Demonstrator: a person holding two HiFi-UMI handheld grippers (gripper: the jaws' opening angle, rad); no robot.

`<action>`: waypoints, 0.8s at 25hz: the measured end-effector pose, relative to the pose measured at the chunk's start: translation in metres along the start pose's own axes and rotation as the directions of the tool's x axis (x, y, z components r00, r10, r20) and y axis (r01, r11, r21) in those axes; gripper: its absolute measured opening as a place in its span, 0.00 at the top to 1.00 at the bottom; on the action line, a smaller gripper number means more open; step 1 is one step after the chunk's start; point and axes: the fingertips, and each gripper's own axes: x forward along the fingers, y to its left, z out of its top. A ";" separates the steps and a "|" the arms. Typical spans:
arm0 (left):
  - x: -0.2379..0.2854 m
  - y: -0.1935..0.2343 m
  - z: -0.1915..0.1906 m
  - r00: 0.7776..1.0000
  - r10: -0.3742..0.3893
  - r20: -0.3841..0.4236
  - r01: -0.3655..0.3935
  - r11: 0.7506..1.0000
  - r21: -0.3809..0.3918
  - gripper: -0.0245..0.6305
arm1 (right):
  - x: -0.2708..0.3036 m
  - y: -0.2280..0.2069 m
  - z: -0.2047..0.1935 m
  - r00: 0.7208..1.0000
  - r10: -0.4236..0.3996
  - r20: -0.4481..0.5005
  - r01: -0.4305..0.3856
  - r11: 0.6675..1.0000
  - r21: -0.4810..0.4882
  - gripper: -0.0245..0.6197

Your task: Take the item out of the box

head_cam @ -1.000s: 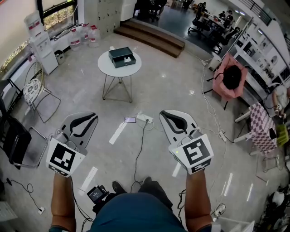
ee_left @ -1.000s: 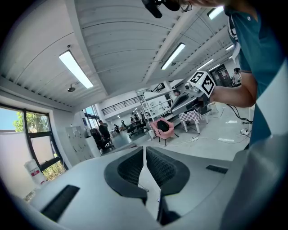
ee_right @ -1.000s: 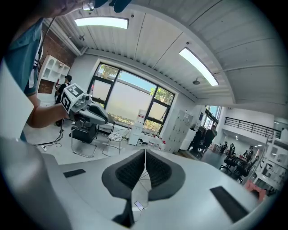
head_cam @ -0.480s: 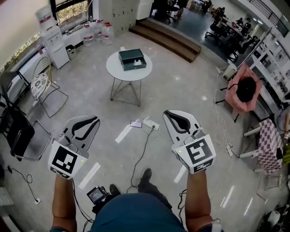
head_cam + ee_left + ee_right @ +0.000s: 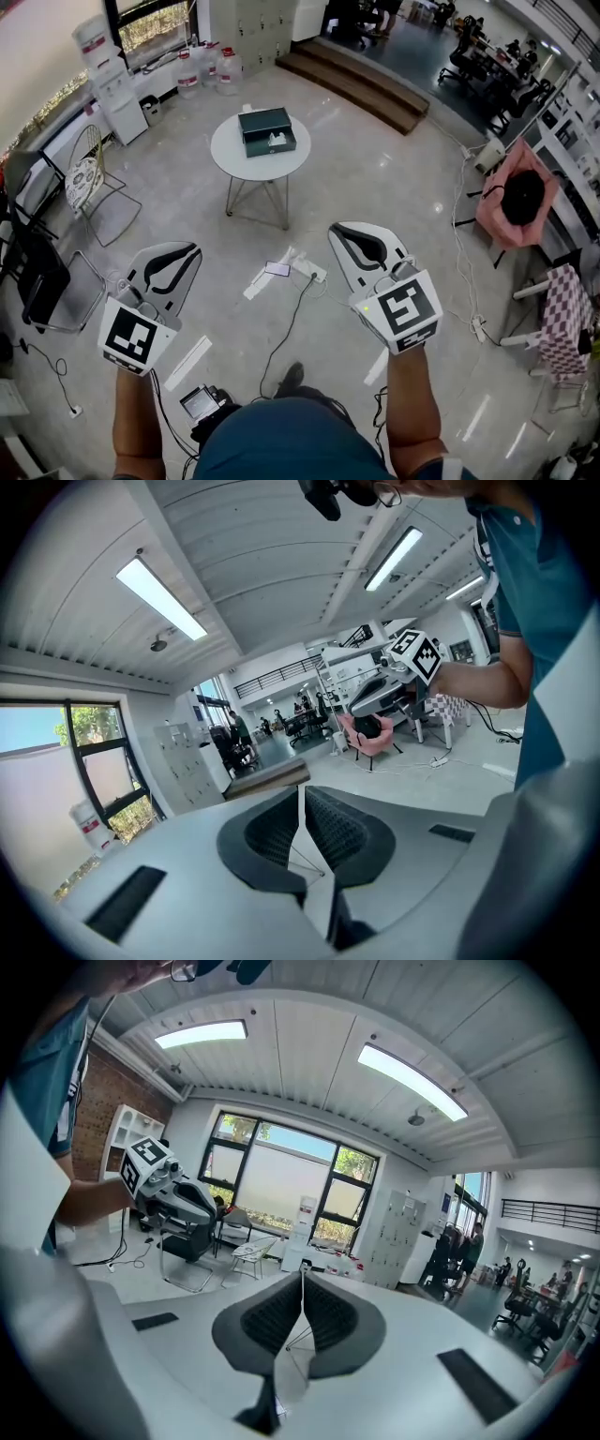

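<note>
Our left gripper (image 5: 190, 251) and right gripper (image 5: 337, 231) have fingers together, empty, well apart from the box (image 5: 267, 130) on the desk (image 5: 230, 161).

The head view looks from above, steeply down at the floor. The left gripper (image 5: 187, 253) and right gripper (image 5: 342, 234) sit near at its bottom, the table (image 5: 234, 155) well ahead of both pairs of jaws. Each gripper view rides low, just behind its own jaws, and looks along them nearly level, far into the room. The left gripper view catches the right gripper off to the right of its jaws. The right gripper view catches the left gripper off to the left.
</note>
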 end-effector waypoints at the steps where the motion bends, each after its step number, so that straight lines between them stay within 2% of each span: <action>1: 0.012 -0.003 0.006 1.000 0.001 -0.003 -0.001 1.000 0.005 0.90 | -0.001 -0.012 -0.004 1.000 0.005 0.001 -0.005 1.000 0.000 0.90; 6: 0.075 -0.020 0.028 1.000 0.008 0.018 -0.008 1.000 0.005 0.90 | -0.004 -0.070 -0.031 1.000 0.030 0.005 -0.030 0.999 -0.044 0.90; 10: 0.104 -0.024 0.026 0.999 -0.038 -0.027 0.038 0.999 0.008 0.90 | -0.005 -0.086 -0.045 1.000 0.017 0.002 -0.017 1.000 0.016 0.90; 17: 0.169 0.027 0.007 0.994 -0.103 0.027 0.104 0.995 -0.004 0.90 | 0.044 -0.124 -0.062 0.997 -0.059 -0.056 0.060 0.998 0.027 0.90; 20: 0.197 0.062 0.004 0.988 -0.146 0.057 0.145 0.989 0.008 0.90 | 0.066 -0.141 -0.054 0.991 -0.112 -0.078 0.115 0.993 0.041 0.90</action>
